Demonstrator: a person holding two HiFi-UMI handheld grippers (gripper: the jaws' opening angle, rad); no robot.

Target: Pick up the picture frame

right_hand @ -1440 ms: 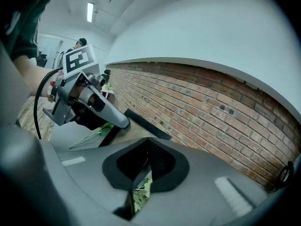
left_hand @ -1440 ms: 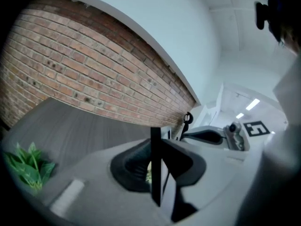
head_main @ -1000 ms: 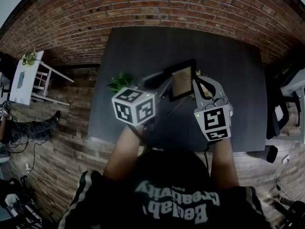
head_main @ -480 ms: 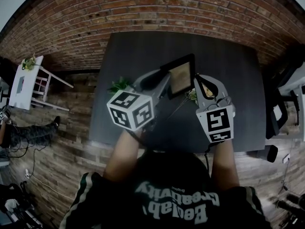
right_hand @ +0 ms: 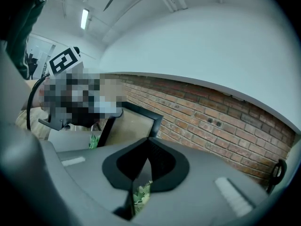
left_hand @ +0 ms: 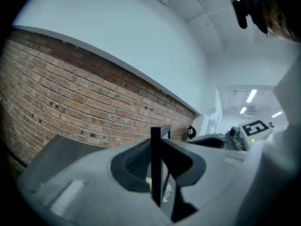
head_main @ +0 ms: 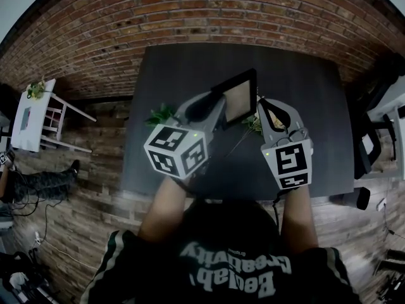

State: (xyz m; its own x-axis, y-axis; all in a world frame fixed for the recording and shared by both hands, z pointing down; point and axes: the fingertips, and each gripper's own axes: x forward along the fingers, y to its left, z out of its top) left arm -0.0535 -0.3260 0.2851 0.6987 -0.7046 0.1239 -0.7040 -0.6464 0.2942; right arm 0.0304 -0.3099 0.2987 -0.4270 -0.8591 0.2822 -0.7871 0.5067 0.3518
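Head view: picture frame (head_main: 240, 99) (above open table (head_main: 304, 81)), opposite edges clenched by left fingers (head_main: 214, 110) and right fingers (head_main: 266, 118).

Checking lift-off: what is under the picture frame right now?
Below the picture frame, a green sprig shows against the dark table. Where the sprig stands, and whether the frame touches it, is covered.

The picture frame (head_main: 240, 99) is black, the table (head_main: 304, 106) dark grey.

Smooth matt black rim on the picture frame (head_main: 239, 100), dull tan panel inside. The table (head_main: 304, 94) looks dark and matt, the brick wall (head_main: 190, 11) rough.
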